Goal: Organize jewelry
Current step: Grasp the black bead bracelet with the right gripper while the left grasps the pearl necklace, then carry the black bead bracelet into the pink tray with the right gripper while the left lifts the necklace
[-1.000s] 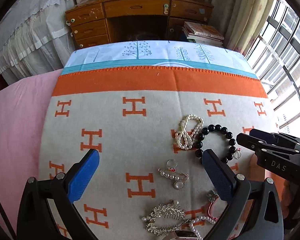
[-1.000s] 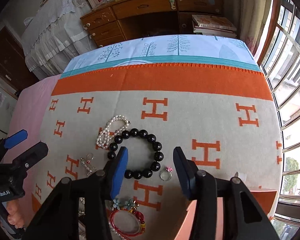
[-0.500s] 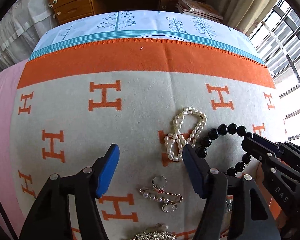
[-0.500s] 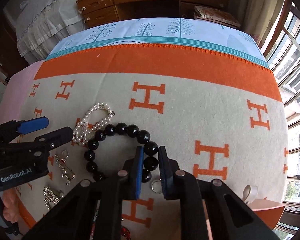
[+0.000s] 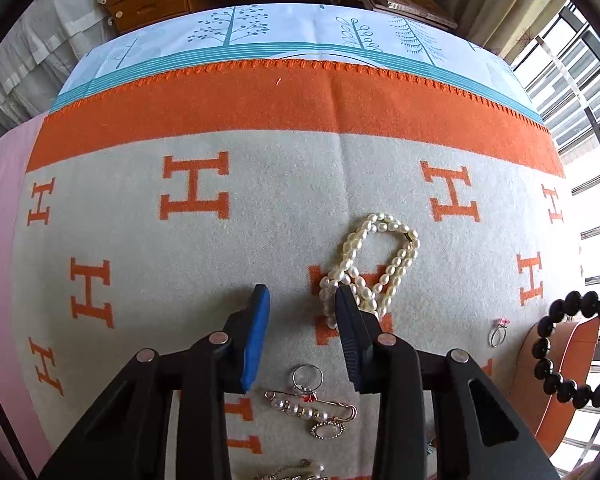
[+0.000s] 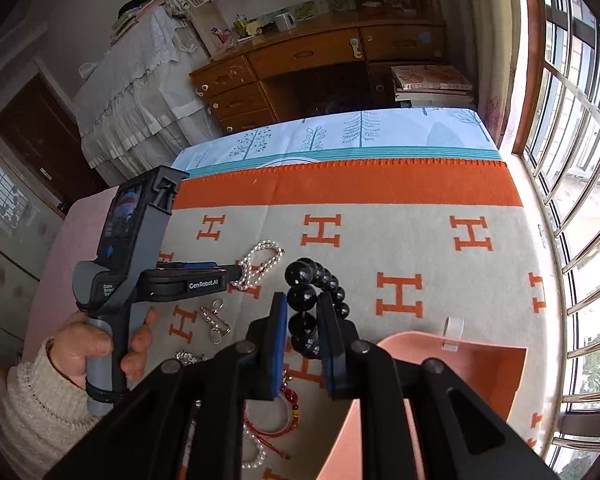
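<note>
My right gripper (image 6: 303, 304) is shut on a black bead bracelet (image 6: 314, 300) and holds it in the air above the blanket, close to a pink box (image 6: 452, 364). The bracelet also hangs at the right edge of the left wrist view (image 5: 568, 344). My left gripper (image 5: 302, 300) is open low over the blanket, its right finger touching a white pearl bracelet (image 5: 374, 260), also visible in the right wrist view (image 6: 260, 264). A pearl safety-pin brooch (image 5: 312, 408) and a ring (image 5: 307, 376) lie just below the left gripper. A small ring with a pink stone (image 5: 498, 332) lies to the right.
An orange and grey H-patterned blanket (image 5: 220, 240) covers the bed. A red cord bracelet (image 6: 284, 412) and more jewelry lie near the front edge. A wooden desk (image 6: 320, 64) stands beyond the bed, and windows (image 6: 572, 160) are on the right.
My right gripper has lifted the black bead bracelet off the blanket and carried it right toward the pink box. My left gripper has narrowed and moved forward to the pearl bracelet.
</note>
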The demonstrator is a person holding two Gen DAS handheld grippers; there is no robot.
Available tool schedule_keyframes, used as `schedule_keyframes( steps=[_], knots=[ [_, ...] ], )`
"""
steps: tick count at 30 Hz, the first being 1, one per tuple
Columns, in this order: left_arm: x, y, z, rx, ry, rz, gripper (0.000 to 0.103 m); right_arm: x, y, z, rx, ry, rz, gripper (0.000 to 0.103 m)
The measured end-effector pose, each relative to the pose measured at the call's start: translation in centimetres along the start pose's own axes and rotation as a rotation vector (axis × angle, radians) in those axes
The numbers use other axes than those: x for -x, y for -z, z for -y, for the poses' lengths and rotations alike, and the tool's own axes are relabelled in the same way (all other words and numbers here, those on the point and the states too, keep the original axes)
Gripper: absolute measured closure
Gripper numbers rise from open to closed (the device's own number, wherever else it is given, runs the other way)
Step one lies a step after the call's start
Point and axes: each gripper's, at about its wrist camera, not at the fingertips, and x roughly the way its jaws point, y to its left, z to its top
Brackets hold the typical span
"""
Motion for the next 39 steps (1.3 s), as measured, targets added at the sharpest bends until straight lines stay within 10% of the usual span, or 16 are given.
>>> schedule_keyframes(
  steps=[4, 15, 27, 39],
  knots=[
    [-0.2, 0.0, 1.3, -0.035, -0.029, 0.008, 0.100, 3.3, 0.9, 0.2, -0.008, -0.030, 0.063, 0.088],
    [5.1, 1.5, 2.8, -0.031, -0.037, 0.153, 0.100, 9.0, 5.2, 3.2, -0.042, 0.014, 0.171, 0.088],
    [17.5, 4.9, 6.0, -0.086, 0.075, 0.354, 0.100, 3.9, 12.4, 9.3, -0.243, 0.020, -0.003, 0.087],
    [27.7, 9.8, 12.9, -0.220, 0.239, 0.518, 0.100, 7.0, 15.5, 10.6, -0.285, 0.123, 0.163, 0.087]
  ],
)
